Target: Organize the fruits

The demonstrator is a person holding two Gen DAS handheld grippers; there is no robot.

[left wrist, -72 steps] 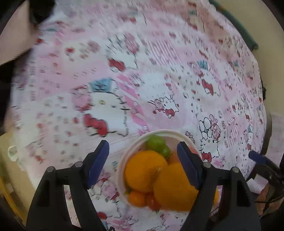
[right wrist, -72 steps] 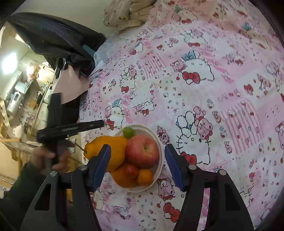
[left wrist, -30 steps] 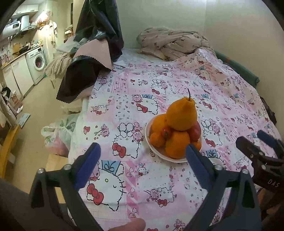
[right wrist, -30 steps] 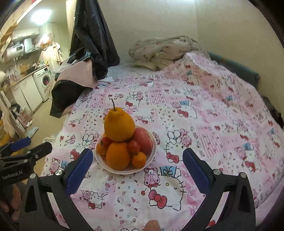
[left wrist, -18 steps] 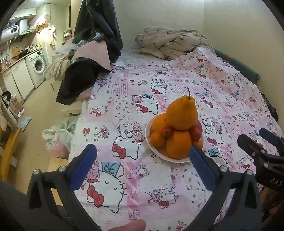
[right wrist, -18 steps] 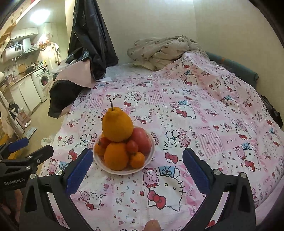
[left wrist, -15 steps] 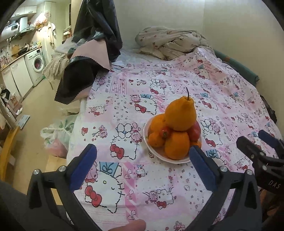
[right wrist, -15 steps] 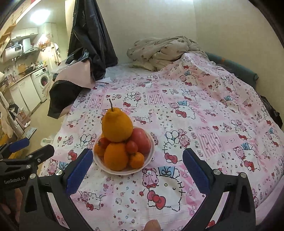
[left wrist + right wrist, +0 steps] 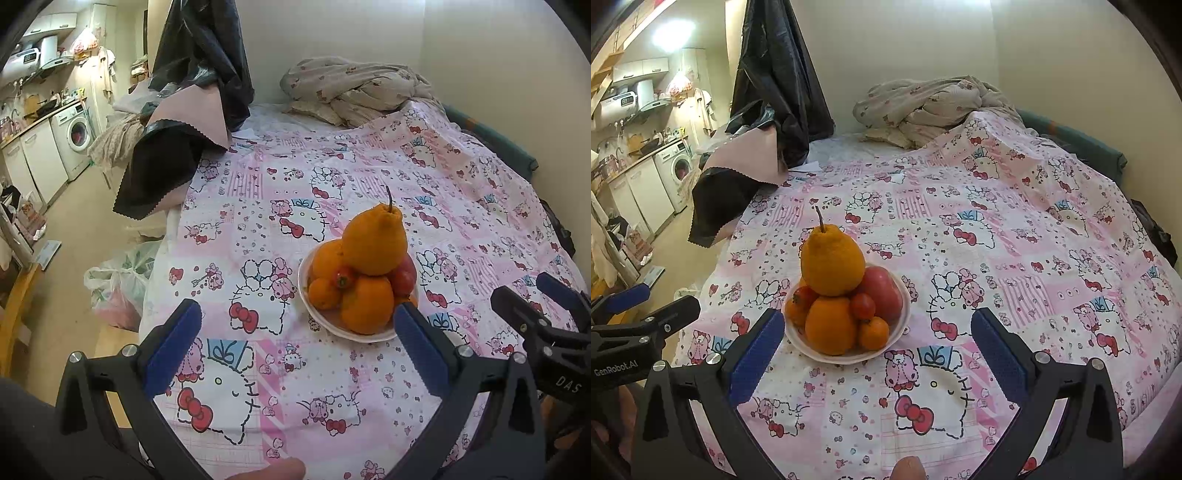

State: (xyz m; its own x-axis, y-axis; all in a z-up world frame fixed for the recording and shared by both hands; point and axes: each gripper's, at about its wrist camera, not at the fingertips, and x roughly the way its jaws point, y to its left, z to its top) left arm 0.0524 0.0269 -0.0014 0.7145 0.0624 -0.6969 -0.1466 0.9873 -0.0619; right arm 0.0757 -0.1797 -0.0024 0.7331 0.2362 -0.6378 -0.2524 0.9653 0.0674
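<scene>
In the left wrist view, the left gripper [image 9: 295, 336] with blue-padded black fingers is spread wide and holds nothing; the shallow white bowl [image 9: 317, 321] heaped with fruit sits on the pink cartoon-cat printed bedspread [image 9: 369, 162] ahead of it and off to the right, so close to the right-hand pad that this pad overlaps the bowl's rim in the picture. A knobbly orange stemmed citrus [image 9: 375, 242] stands upright on top of the heap, stem up, over round oranges, a small red tomato [image 9: 344, 280] and a red apple [image 9: 405, 277]. The right gripper shows at the right edge, beside the bowl. In the right wrist view, the right gripper [image 9: 877, 349] also gapes empty, and the bowl [image 9: 903, 314] lies ahead between its fingers, toward the left one, so this gripper looks the better lined up. All fruit in sight is stacked inside the bowl, none loose on the cloth; that fits a finished gathering or a pile yet to be sorted out
</scene>
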